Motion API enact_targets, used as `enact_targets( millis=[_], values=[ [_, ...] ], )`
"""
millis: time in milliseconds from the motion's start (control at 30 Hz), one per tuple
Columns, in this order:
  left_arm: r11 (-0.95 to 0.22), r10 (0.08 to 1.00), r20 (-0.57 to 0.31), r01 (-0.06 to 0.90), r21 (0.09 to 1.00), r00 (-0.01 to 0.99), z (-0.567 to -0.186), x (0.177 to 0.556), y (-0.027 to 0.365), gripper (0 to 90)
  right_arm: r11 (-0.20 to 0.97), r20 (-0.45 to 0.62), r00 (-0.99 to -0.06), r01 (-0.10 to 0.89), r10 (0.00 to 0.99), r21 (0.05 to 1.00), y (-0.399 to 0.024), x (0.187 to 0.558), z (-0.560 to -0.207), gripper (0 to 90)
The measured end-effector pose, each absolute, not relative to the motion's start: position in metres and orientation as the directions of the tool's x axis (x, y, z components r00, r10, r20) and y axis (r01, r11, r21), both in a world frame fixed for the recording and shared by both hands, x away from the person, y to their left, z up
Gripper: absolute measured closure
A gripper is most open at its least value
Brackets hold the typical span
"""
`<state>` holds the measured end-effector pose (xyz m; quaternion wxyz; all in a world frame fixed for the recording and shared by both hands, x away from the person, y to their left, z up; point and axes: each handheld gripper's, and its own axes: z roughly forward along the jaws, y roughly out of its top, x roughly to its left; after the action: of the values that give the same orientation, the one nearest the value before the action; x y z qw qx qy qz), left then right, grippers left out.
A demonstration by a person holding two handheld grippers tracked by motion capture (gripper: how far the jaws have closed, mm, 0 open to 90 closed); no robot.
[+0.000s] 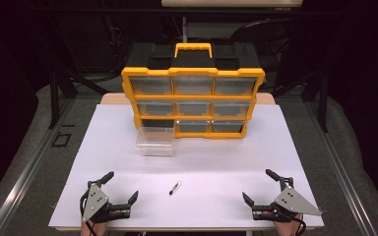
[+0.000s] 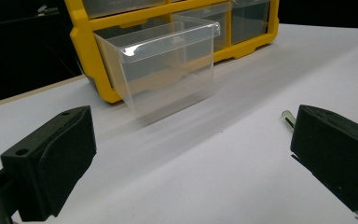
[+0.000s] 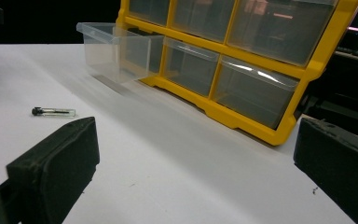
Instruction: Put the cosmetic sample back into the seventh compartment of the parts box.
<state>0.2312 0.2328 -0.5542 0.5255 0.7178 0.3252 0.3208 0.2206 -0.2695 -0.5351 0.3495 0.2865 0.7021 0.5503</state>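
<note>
Two grippers rest at the table's (image 1: pixel 202 157) near edge, left gripper (image 1: pixel 120 189) and right gripper (image 1: pixel 258 188), jaws spread wide, gripping nothing. Organizer (image 1: pixel 193 102) stands at the far edge, clear drawer (image 1: pixel 155 141) out before its bottom-left slot. Small vial (image 1: pixel 174 188) lies between the grippers.

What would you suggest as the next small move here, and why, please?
Probably move the left gripper toward the small clear vial and close on it. Both grippers are open and hold nothing, the right gripper lies farther off, and the vial lies loose on the table. The clear drawer, pulled out of the yellow organizer, looks empty, a likely destination.
</note>
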Motion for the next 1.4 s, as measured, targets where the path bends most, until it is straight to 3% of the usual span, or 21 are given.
enact_targets(
  millis=[533, 1400],
  values=[
    [-0.267, 0.803, 0.095, 0.212, 0.94, 0.588, -0.549, 0.241, 0.221, 0.0, 0.218, -0.158, -0.594, 0.03, 0.789, 0.975, -0.271, 0.224, -0.536, 0.0],
    [-0.343, 0.751, 0.057, 0.315, 0.885, 0.658, -0.542, 0.259, 0.17, 0.0, 0.222, -0.139, -0.6, 0.067, 0.788, 0.973, -0.271, 0.229, -0.539, 0.0]
  ],
)
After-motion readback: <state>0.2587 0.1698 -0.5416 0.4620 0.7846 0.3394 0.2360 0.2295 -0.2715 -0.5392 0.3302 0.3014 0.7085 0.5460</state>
